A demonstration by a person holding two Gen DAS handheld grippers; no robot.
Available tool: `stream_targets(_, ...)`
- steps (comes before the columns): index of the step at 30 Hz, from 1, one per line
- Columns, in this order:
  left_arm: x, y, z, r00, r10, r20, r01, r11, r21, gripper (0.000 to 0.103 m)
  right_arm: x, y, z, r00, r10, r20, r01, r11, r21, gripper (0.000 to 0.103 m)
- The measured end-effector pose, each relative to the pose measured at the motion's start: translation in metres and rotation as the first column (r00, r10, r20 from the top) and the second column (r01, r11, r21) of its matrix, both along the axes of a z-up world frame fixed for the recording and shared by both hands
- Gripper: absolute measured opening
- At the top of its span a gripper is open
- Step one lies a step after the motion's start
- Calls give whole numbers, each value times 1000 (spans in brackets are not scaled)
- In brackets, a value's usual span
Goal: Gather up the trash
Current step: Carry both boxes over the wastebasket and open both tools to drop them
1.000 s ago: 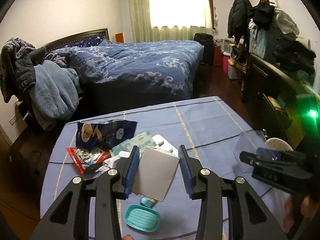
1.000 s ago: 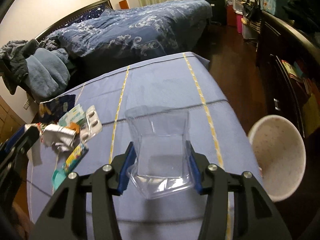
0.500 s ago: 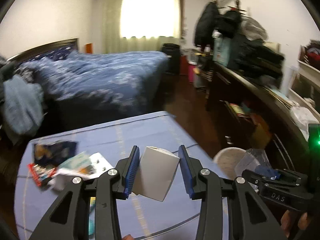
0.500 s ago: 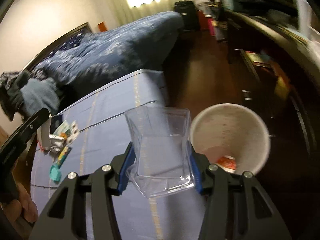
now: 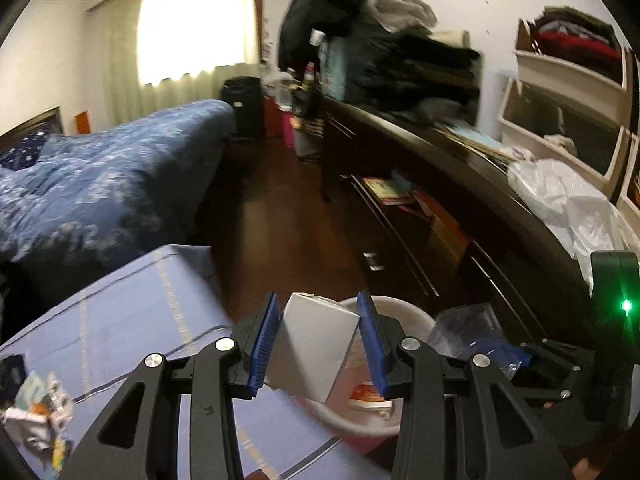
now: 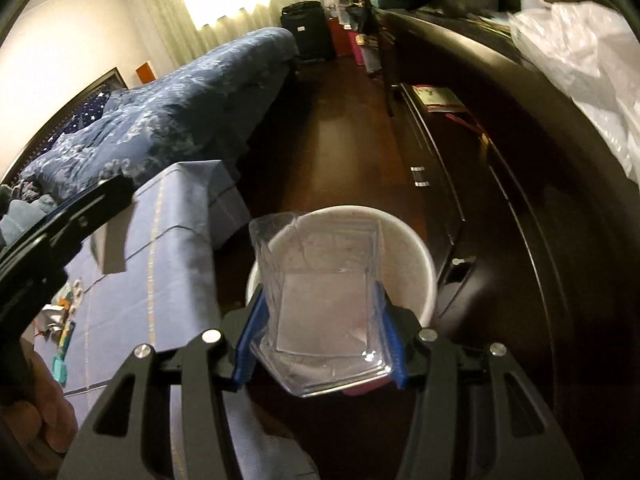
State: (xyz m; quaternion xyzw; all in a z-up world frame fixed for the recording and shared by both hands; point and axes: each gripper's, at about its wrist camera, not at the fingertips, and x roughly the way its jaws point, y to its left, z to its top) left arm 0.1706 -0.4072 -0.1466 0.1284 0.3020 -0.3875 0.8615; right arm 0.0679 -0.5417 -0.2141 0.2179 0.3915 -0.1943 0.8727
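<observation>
My left gripper (image 5: 318, 344) is shut on a small white box (image 5: 314, 350) and holds it over the near rim of a white waste bin (image 5: 416, 316) that stands on the floor beside the table. A red wrapper (image 5: 366, 394) lies inside the bin. My right gripper (image 6: 320, 336) is shut on a clear plastic container (image 6: 320, 292) and holds it above the same bin (image 6: 424, 264). The container also shows in the left wrist view (image 5: 468, 330). The left gripper shows at the left of the right wrist view (image 6: 68, 220).
A table with a blue cloth (image 5: 132, 316) carries a pile of wrappers and packets at its left end (image 5: 36, 408), also in the right wrist view (image 6: 64, 312). A dark dresser (image 6: 520, 160) runs along the right. A bed with a blue quilt (image 5: 100, 184) lies behind.
Both grippers have swung right from above the table to above the bin, each still holding its item. The trash pile has slid to the left edge of both views.
</observation>
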Motion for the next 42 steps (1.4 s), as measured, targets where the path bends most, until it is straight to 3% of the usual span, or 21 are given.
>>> stream_targets(15, 30, -60, -48, 983, -21, -182, 28, 999, 37, 41, 24, -38, -53, 999, -7, -53, 8, 1000, 9, 55)
stream_targets(16, 31, -62, -50, 983, -19, -182, 27, 999, 44, 41, 25, -38, -54, 998, -3, -55, 3, 1000, 1, 62)
stream_targets(18, 33, -65, -51, 983, -19, -181, 28, 998, 48, 43, 28, -35, -56, 998, 7, -58, -9, 1000, -25, 63)
stream_targets(22, 35, -68, -53, 982, -23, -190, 30, 999, 33, 70, 30, -35, -61, 997, 7, -73, -11, 999, -44, 63)
stream_targets(31, 37, -54, -46, 983, -2, -183, 4, 1000, 8, 74, 32, -33, -63, 997, 15, -76, -18, 999, -43, 65)
stream_targets(38, 41, -33, -35, 985, 28, -168, -30, 1000, -9, 74, 36, -28, -57, 998, 19, -67, -23, 998, -56, 79)
stream_targets(42, 42, -24, -30, 985, 41, -166, -45, 999, -20, 74, 35, -24, -52, 998, 15, -64, -19, 998, -55, 80)
